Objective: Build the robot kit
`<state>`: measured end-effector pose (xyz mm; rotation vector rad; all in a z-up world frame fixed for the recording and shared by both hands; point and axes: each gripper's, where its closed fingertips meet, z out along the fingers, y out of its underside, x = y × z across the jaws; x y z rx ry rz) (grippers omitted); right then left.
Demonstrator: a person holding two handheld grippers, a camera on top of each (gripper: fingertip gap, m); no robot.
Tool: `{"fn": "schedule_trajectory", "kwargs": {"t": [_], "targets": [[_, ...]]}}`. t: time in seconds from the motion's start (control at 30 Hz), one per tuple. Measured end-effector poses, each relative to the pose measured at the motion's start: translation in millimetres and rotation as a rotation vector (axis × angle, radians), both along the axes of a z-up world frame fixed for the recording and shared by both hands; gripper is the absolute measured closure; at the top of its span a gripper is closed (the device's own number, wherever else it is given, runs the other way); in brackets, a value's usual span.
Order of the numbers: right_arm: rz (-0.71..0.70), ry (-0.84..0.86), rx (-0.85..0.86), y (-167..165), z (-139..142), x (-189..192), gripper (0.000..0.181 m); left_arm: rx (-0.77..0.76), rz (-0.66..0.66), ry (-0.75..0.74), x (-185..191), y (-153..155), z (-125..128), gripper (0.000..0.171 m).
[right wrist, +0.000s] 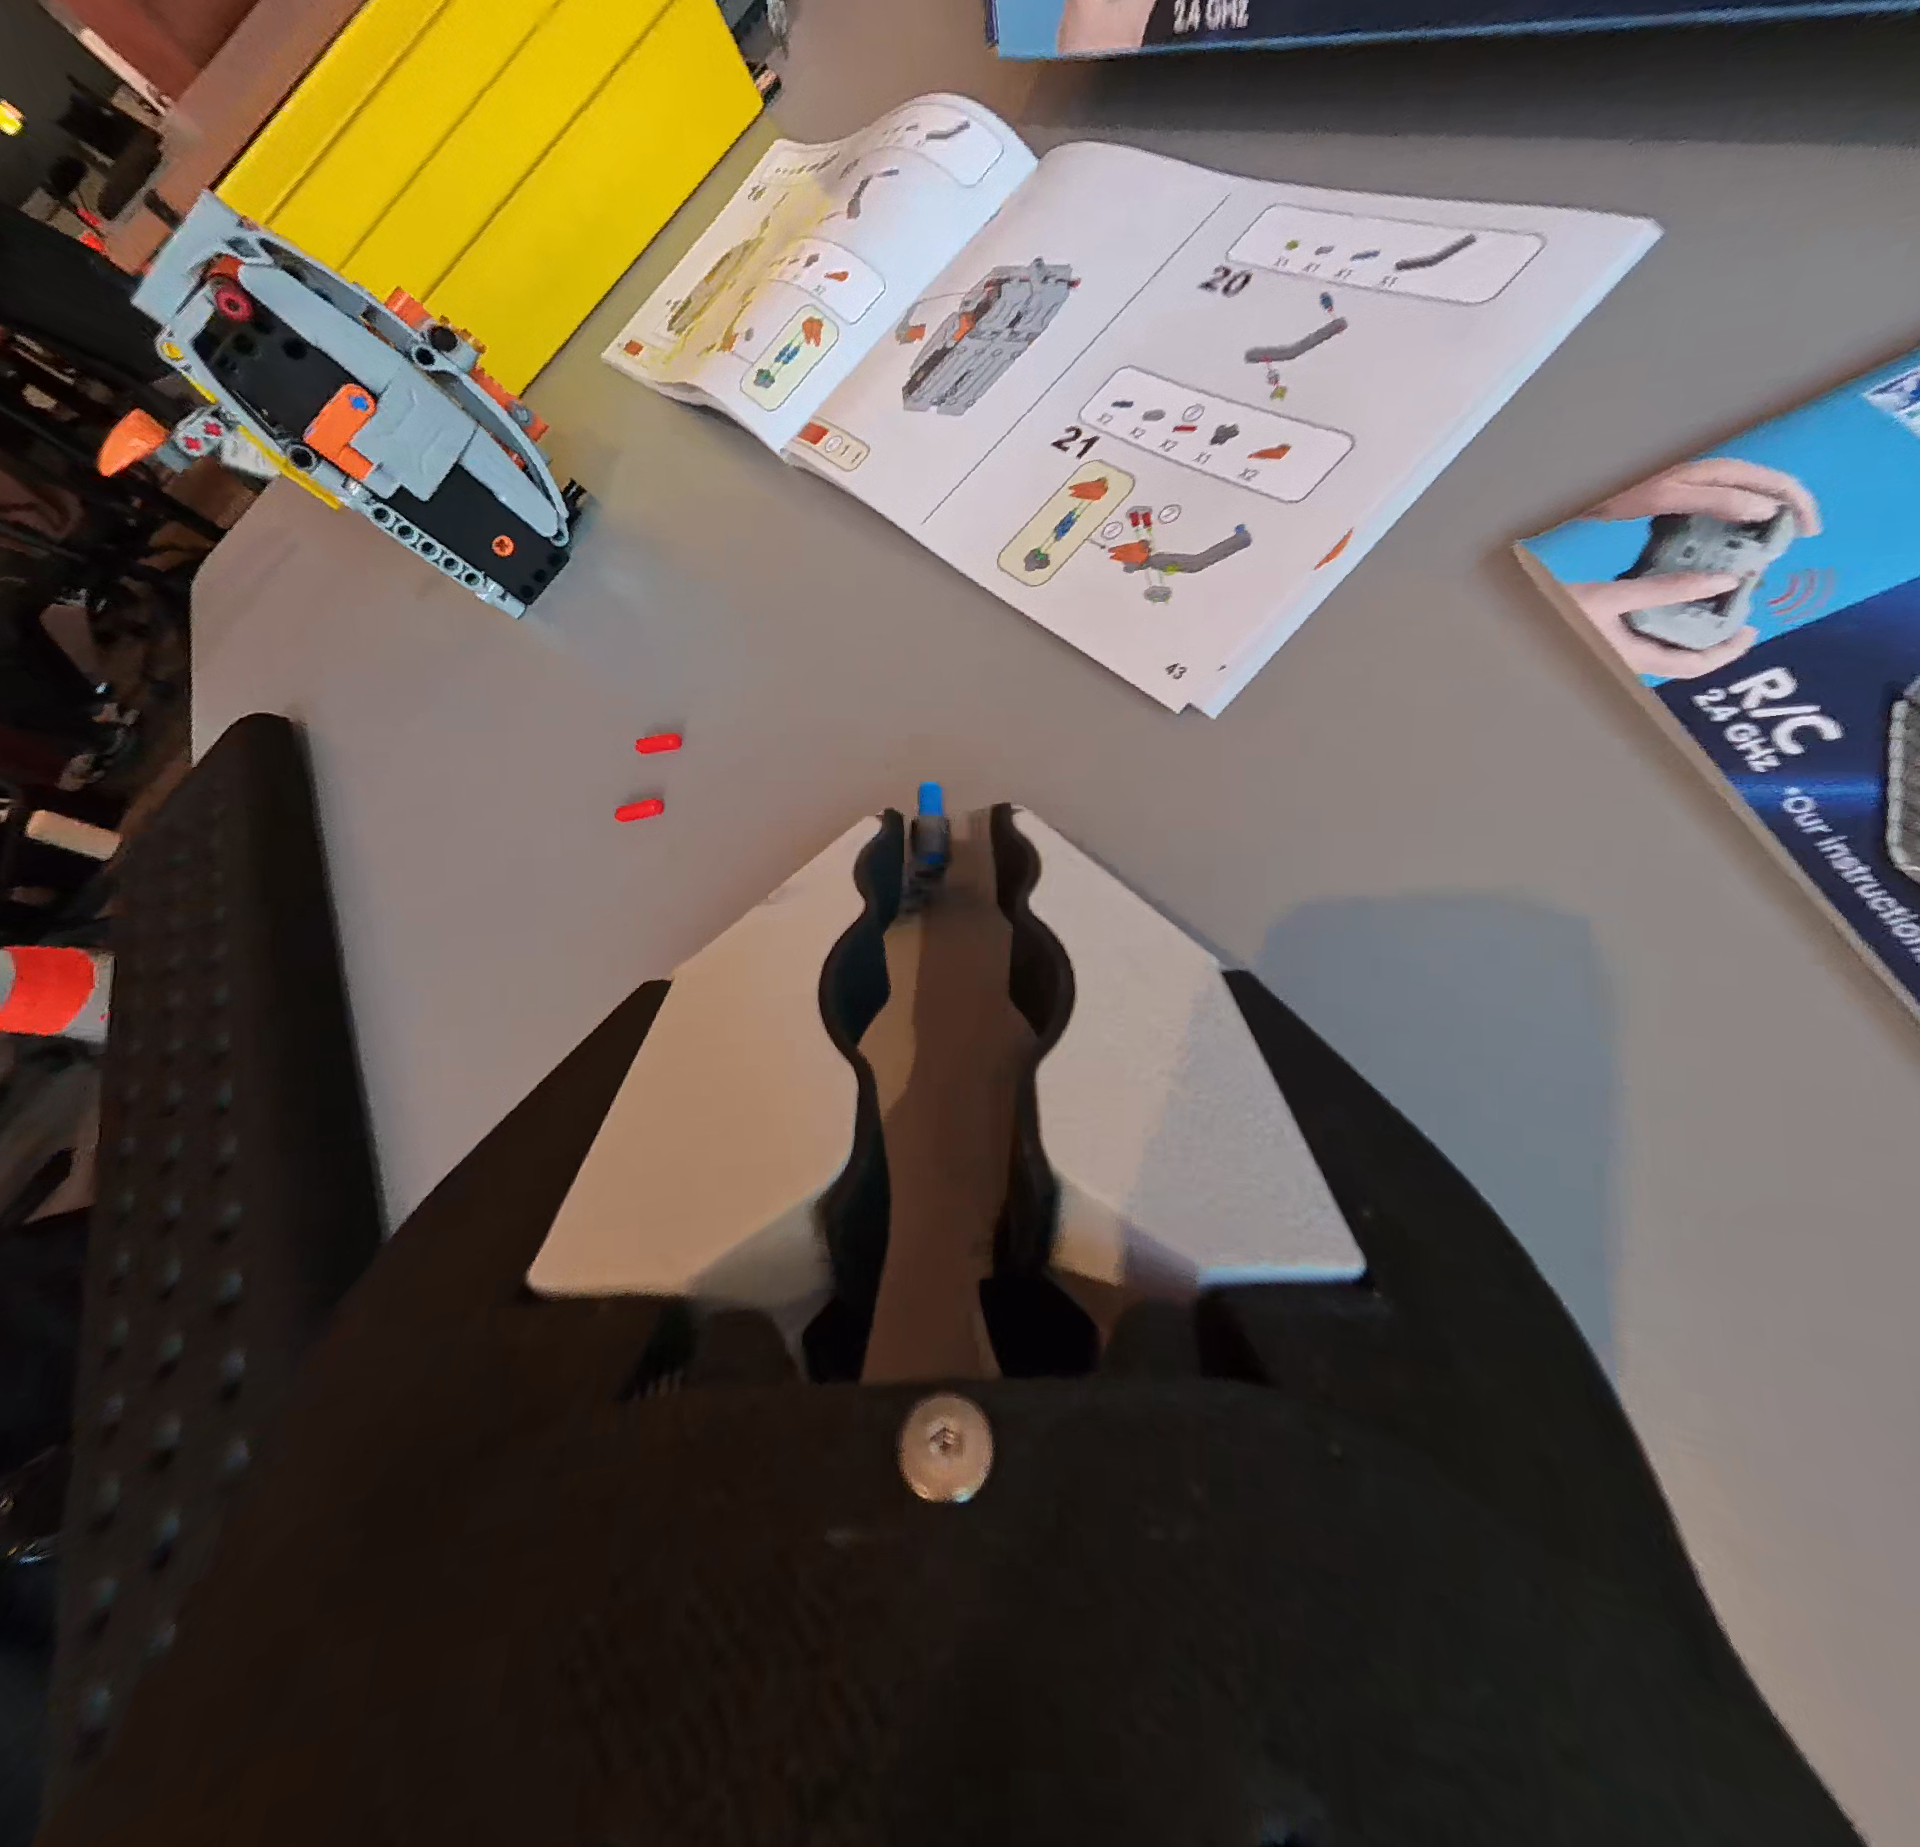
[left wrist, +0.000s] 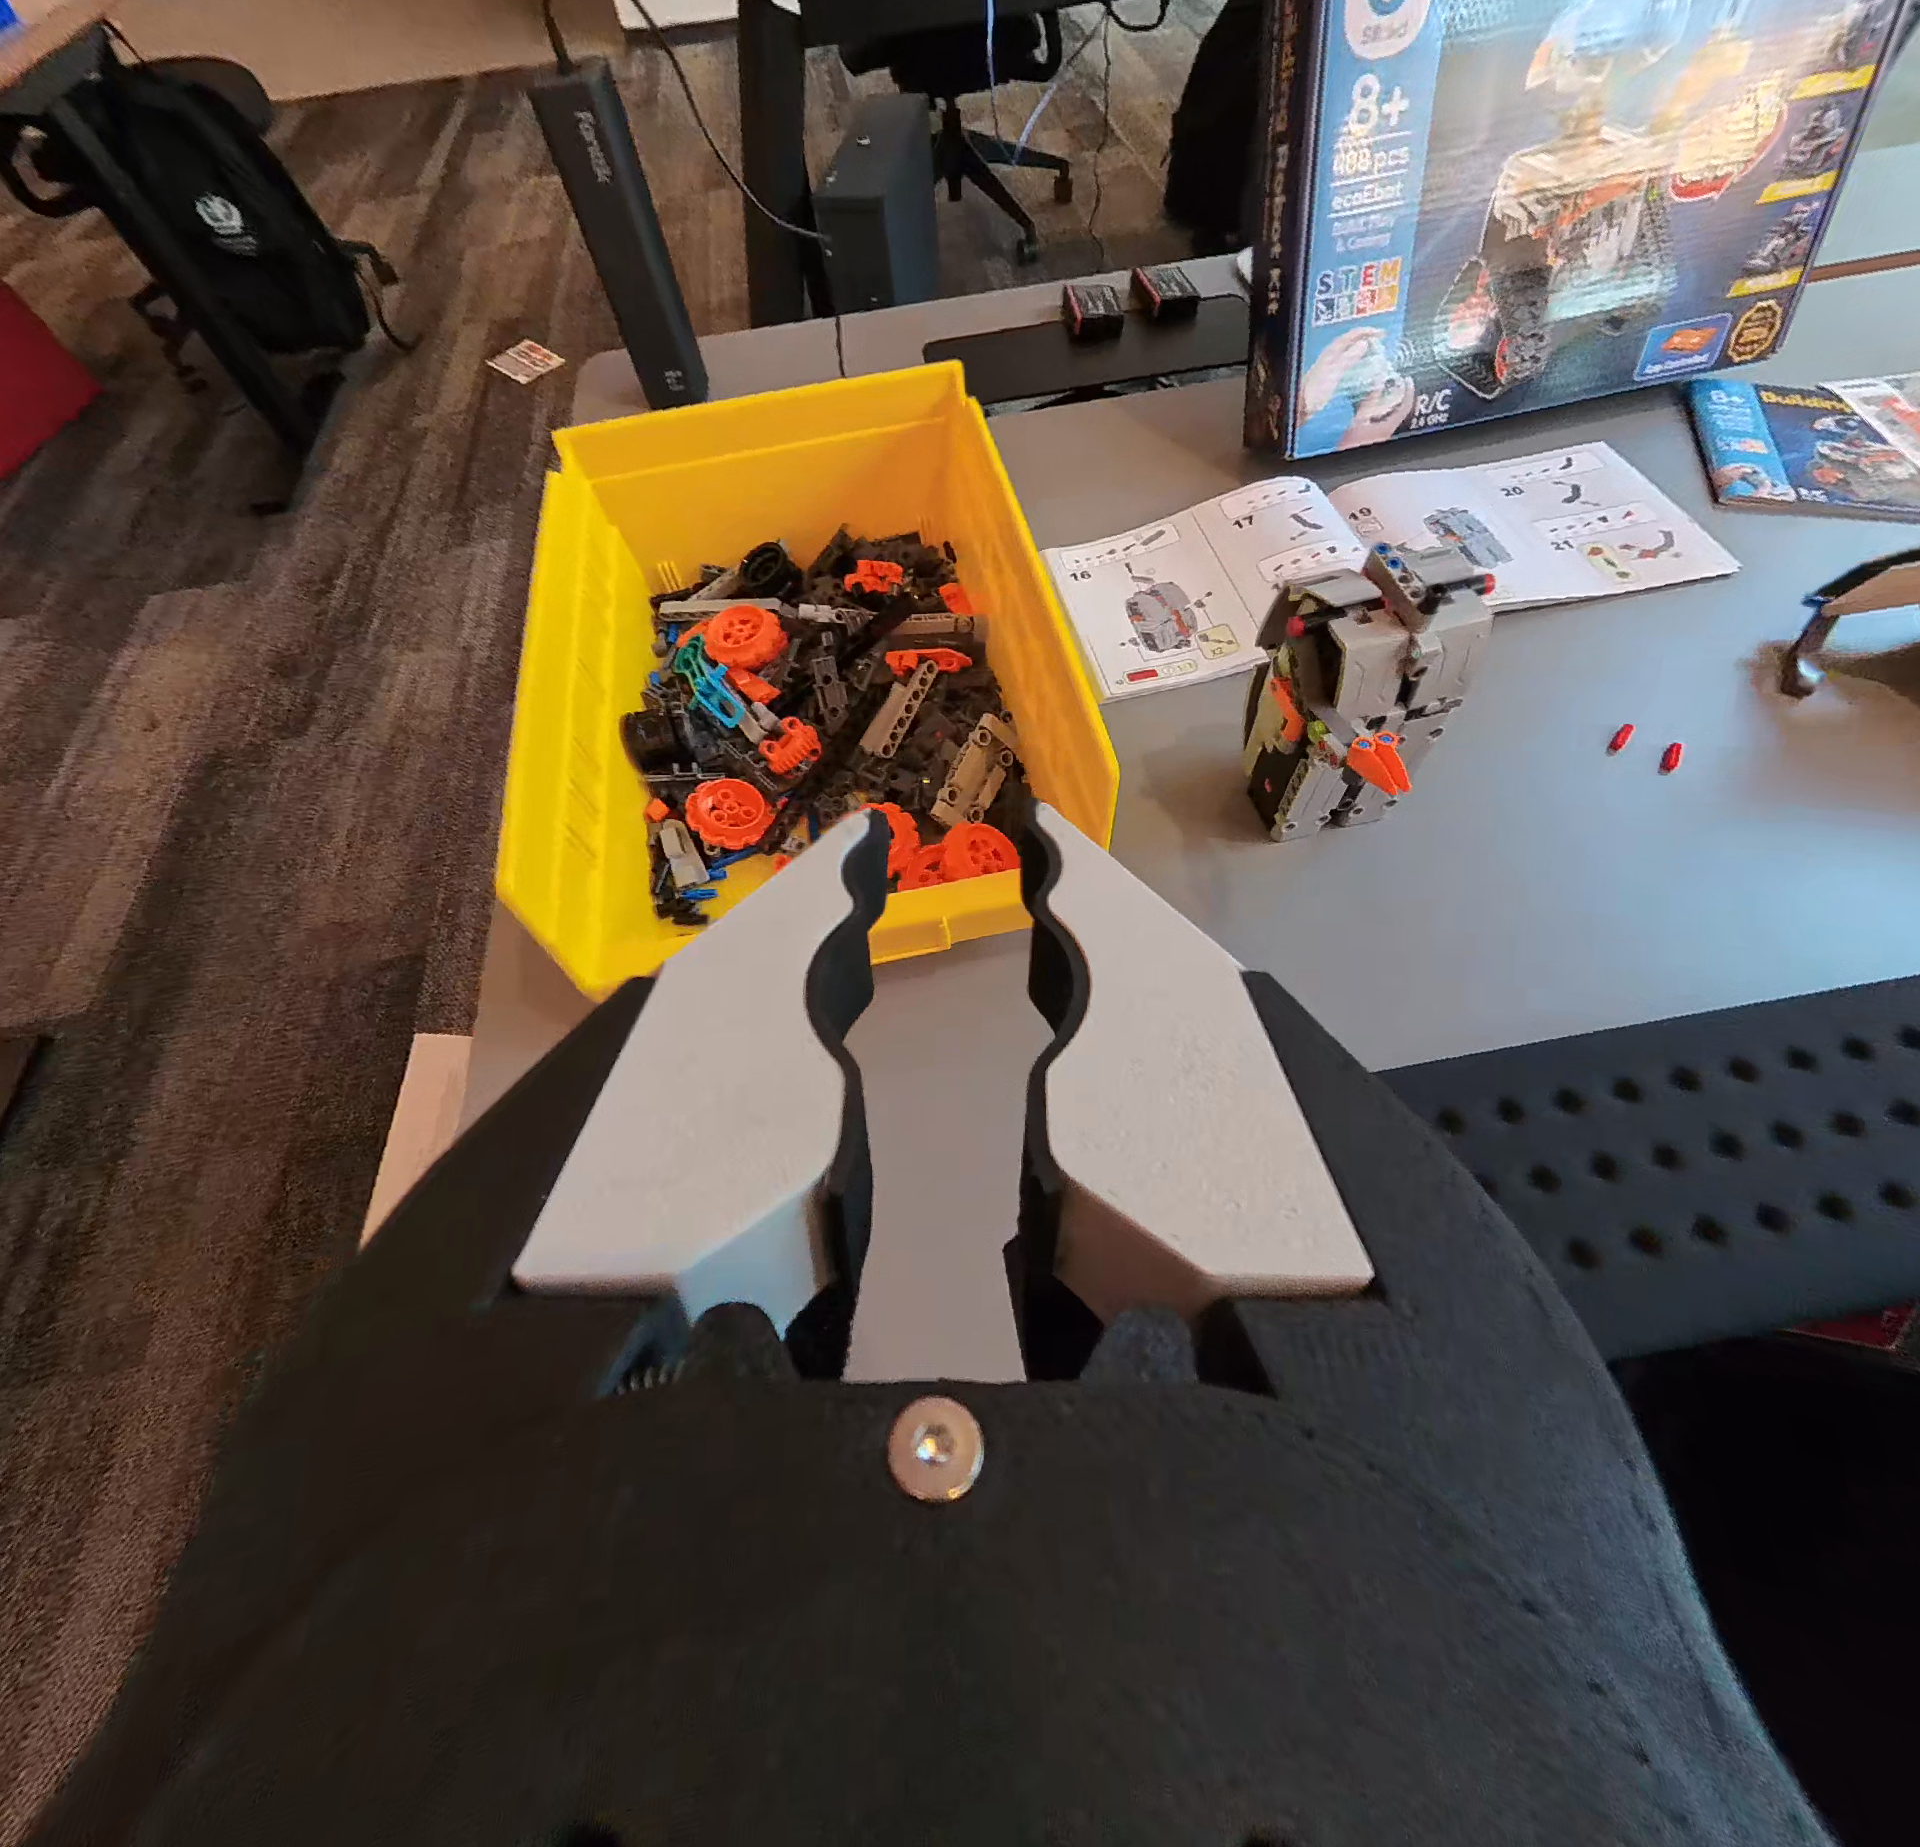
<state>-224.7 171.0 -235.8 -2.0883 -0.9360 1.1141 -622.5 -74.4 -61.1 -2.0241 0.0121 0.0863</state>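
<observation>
The right gripper (right wrist: 940,810) hovers low over the grey table (right wrist: 1351,810), jaws apart around a small blue-tipped pin (right wrist: 928,829) without clearly pinching it, with two red pegs (right wrist: 649,777) just left of it. The left gripper (left wrist: 954,829) hangs with jaws apart and empty at the near rim of a yellow bin (left wrist: 582,717) full of loose building pieces. Beyond the pin lie an open instruction booklet (right wrist: 1195,426) and a half-built grey model (right wrist: 364,415) beside the bin.
</observation>
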Motion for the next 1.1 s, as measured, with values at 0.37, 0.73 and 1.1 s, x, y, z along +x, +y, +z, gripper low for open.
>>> {"fn": "schedule_trajectory", "kwargs": {"t": [0.37,0.73,1.1], "targets": [[-0.143,-0.073,0.237,14,15,48,0.158,-0.089,-0.157,0.022,-35,63,0,0.149],[-0.007,-0.083,0.131,-11,-2,16,0.152,-0.097,-0.117,0.046,-74,93,-9,0.154],[0.037,-0.089,0.04,-11,-10,-6,0.17,-0.118,-0.082,0.098,-80,88,-13,0.154]]}}
